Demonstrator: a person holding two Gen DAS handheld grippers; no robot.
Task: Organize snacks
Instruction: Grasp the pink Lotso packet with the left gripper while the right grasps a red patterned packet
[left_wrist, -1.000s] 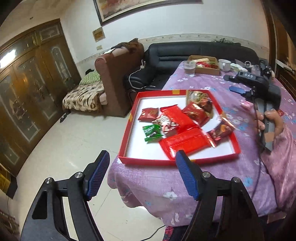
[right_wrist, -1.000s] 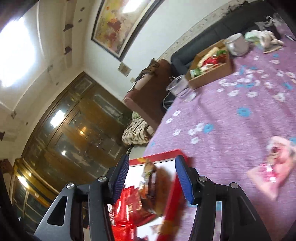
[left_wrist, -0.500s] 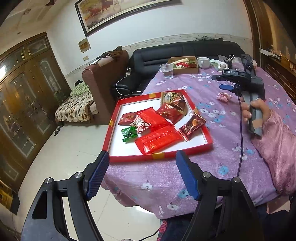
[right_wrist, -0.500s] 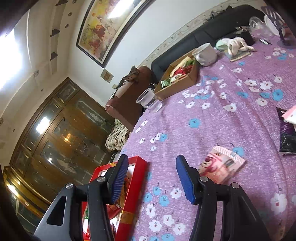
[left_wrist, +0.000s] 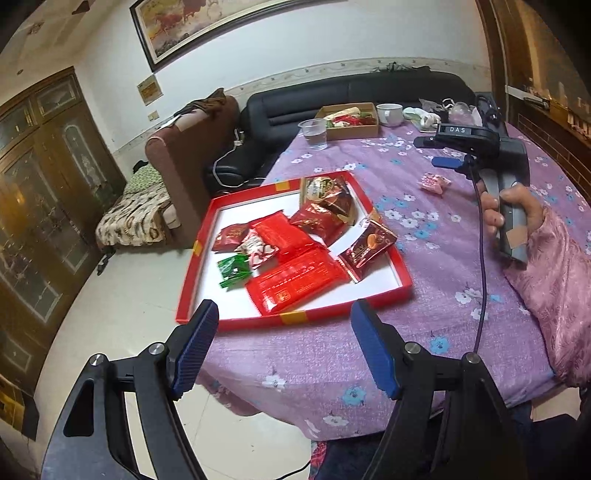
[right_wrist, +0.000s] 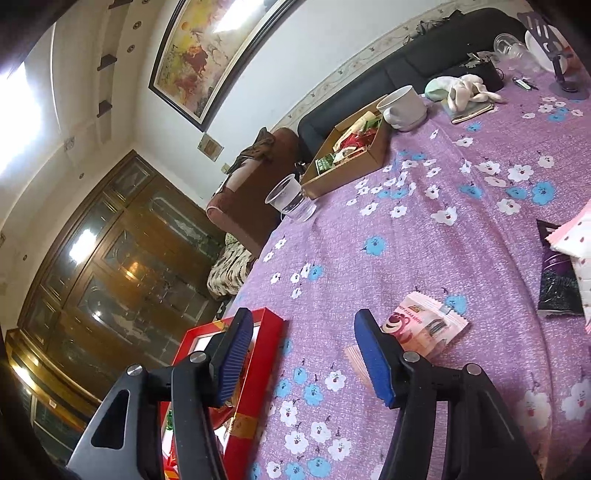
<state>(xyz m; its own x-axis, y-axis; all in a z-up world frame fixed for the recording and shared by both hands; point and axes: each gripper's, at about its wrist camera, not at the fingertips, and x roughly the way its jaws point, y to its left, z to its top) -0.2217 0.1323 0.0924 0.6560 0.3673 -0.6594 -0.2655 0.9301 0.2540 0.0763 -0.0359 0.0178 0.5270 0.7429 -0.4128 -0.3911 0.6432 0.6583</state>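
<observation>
8 snack pkts in 1 red tray (left_wrist: 402, 275); 1 pink pkt (right_wrist: 424, 325) outside

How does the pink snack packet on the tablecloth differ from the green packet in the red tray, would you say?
The pink snack packet lies alone on the purple tablecloth, outside the red tray; the green packet lies inside it beside other snacks. The pink one looks flat, the green one crinkled. Both are small sealed wrappers, ungripped.

Red tray (left_wrist: 400, 284) holds mixed wrapped snacks (left_wrist: 295, 275) — pink packet (right_wrist: 424, 325) lies outside.
</observation>
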